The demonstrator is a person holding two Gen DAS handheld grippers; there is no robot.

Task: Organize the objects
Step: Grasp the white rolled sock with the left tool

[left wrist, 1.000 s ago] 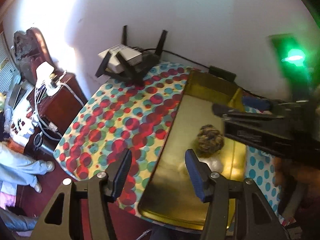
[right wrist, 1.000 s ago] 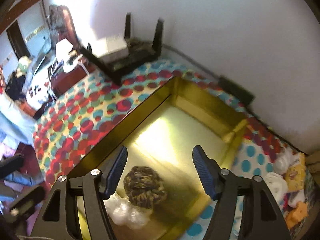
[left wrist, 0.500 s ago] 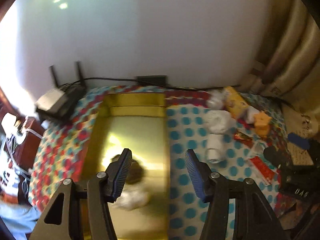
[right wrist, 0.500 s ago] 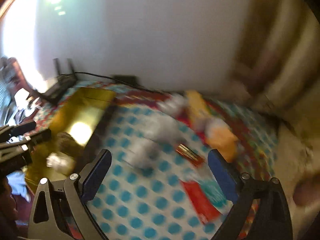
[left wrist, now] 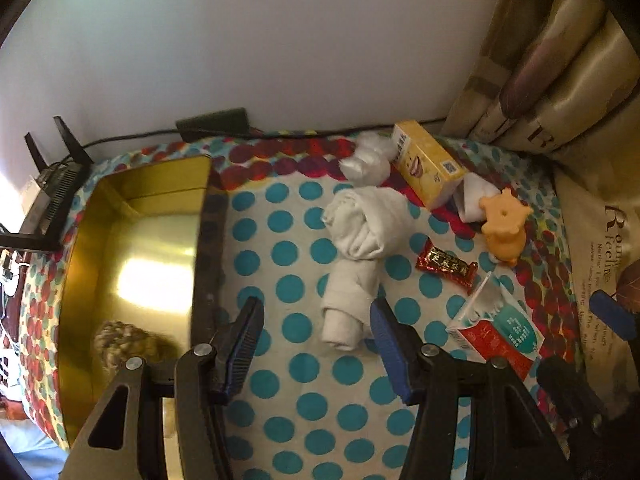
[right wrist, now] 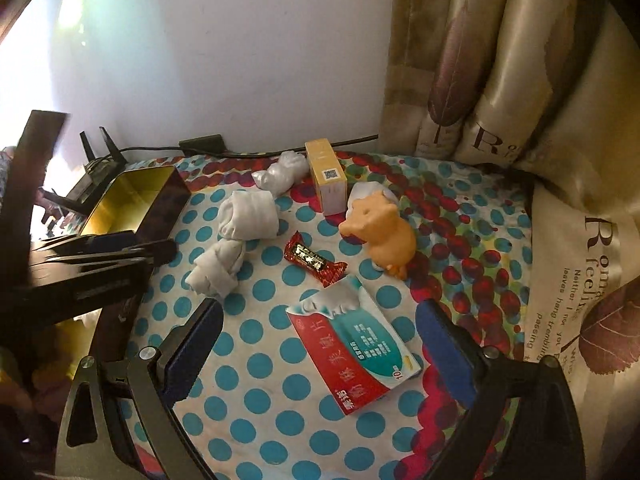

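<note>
With both jaws spread and empty, the left gripper (left wrist: 316, 344) is aimed at a sock roll (left wrist: 350, 304), the right gripper (right wrist: 320, 348) at the medicine box (right wrist: 354, 344), each judged next to be grasped for the gold tin (left wrist: 132, 208).

Gold tin tray (left wrist: 132, 216), left of frame: polished metal, mirror-glossy inside; knotted ball (left wrist: 120, 344) in it: rough woven fibre. Tablecloth (left wrist: 304, 364): matt dotted fabric. Rolled socks (left wrist: 362, 232): soft white cloth. Candy wrapper (right wrist: 314, 260): shiny crinkled foil. Pig figure (right wrist: 384, 236): smooth orange plastic or rubber. Medicine box (right wrist: 356, 354), yellow box (right wrist: 326, 176): glossy printed card. Curtain (right wrist: 520, 80), right: satin sheen
</note>
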